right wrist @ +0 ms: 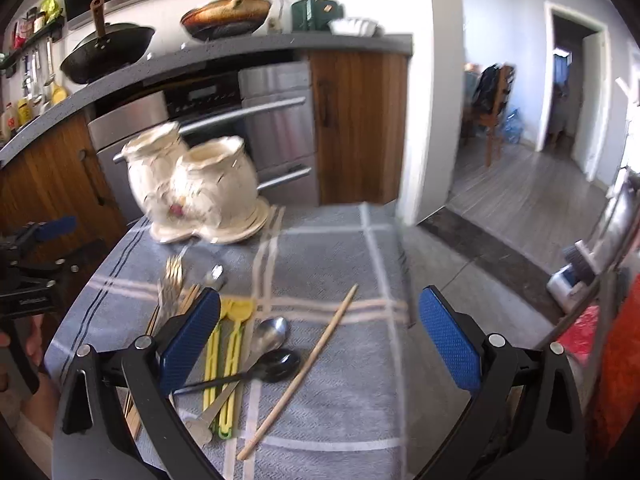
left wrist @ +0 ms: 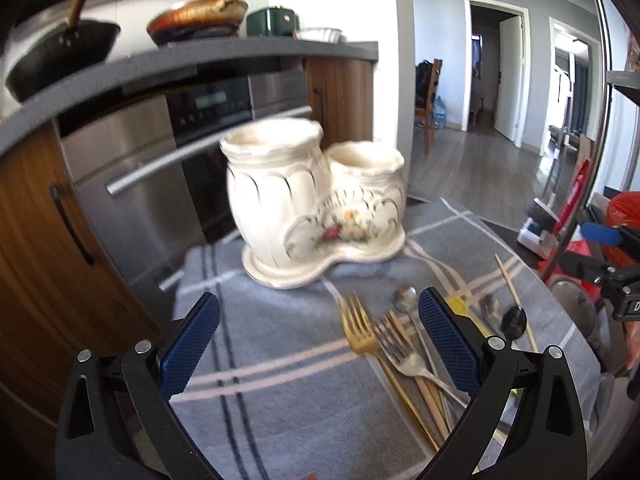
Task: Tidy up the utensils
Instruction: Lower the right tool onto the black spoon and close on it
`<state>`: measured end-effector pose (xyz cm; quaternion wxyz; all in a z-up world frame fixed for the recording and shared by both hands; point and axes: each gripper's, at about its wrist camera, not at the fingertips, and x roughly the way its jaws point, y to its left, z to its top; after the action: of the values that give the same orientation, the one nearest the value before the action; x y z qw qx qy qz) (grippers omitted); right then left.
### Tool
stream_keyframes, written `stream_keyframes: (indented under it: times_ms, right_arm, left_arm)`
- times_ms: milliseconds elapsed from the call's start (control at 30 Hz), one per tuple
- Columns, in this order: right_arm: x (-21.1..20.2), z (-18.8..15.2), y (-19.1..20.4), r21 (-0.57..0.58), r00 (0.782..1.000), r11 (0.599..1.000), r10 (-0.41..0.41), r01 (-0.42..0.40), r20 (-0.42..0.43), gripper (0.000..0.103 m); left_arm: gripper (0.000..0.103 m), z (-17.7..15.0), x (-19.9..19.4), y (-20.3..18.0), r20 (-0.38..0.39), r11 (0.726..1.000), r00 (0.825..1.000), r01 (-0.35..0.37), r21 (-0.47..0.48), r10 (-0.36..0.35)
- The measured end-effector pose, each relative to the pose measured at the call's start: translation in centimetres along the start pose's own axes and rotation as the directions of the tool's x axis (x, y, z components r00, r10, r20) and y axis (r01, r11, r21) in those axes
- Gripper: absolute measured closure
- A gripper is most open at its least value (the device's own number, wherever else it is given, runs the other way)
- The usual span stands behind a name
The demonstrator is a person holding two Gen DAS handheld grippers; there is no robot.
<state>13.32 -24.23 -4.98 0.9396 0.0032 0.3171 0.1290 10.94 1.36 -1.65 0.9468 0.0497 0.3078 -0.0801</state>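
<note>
A white ceramic double-pot utensil holder [left wrist: 316,200] stands empty at the far side of a grey plaid cloth [left wrist: 280,360]; it also shows in the right wrist view [right wrist: 196,188]. Loose utensils lie on the cloth: a gold fork [left wrist: 360,332], silver forks [left wrist: 400,352], a spoon [left wrist: 406,298], a black spoon [right wrist: 276,364], a silver spoon [right wrist: 272,334], yellow utensils [right wrist: 232,340] and a wooden chopstick [right wrist: 316,356]. My left gripper [left wrist: 320,340] is open above the cloth, left of the pile. My right gripper [right wrist: 320,340] is open over the chopstick.
Beyond the table are a steel oven [left wrist: 160,168], wooden cabinets [right wrist: 356,120] and a counter with pans [right wrist: 224,16]. The right gripper shows at the far right of the left wrist view [left wrist: 612,264]. Red bags [right wrist: 616,352] sit at the right; a hallway [right wrist: 520,184] opens behind.
</note>
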Motion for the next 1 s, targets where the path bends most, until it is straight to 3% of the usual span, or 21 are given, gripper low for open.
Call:
stream_keyframes:
  times_ms: [100,167,367,433,500,533,600,800,1000]
  right_arm:
    - [1.8,-1.4,0.1,-0.004,0.997,1.0,0.03,-0.03,-0.07,0.006]
    - [2.7,-2.2,0.2,-0.016,0.995,0.999,0.026,-0.028,-0.095,0.01]
    - [4.0,-3.3,0.4,-0.04,0.99,0.998,0.032,-0.038,-0.14,0.036]
    - [4.4,-3.5,0.5,-0.042,0.987,0.998,0.042,-0.049,-0.156,0.05]
    - [4.8,-3.6,0.6,-0.042,0.985,0.998,0.047,-0.055,-0.166,0.057]
    - [5.0,-3.7,0.6,-0.037,0.983,0.998,0.05,-0.058,-0.177,0.066]
    - [5.2,-3.8,0.4,-0.018,0.98,0.997,0.064,-0.068,-0.188,0.072]
    - [5.8,-4.1,0.5,-0.005,0.97,0.995,0.091,-0.095,-0.227,0.074]
    - [5.7,-4.4,1.7,-0.061,0.972,0.994,0.073,-0.089,-0.222,0.075]
  left_arm:
    - [0.005,-0.7,0.8,0.3,-0.032,1.0,0.999,0.017,0.009,-0.017]
    - [0.005,-1.0,0.8,0.7,-0.012,1.0,1.0,0.016,-0.003,-0.016]
    - [0.005,-1.6,2.7,1.6,-0.09,0.998,0.995,0.05,-0.046,-0.054]
    - [0.006,-1.6,3.1,1.4,-0.101,0.998,0.994,0.047,-0.04,-0.051]
    - [0.006,-1.7,3.1,1.2,-0.091,0.998,0.994,0.057,-0.028,-0.059]
    - [0.006,-1.8,3.0,1.0,-0.086,0.998,0.995,0.055,-0.021,-0.057]
    - [0.006,-1.8,3.0,0.5,-0.084,0.999,0.995,0.053,0.005,-0.052]
    - [0.006,-2.1,3.0,-0.2,-0.084,0.998,0.995,0.062,0.029,-0.059]
    - [0.006,-2.2,3.1,-0.9,-0.088,0.997,0.994,0.064,0.046,-0.059]
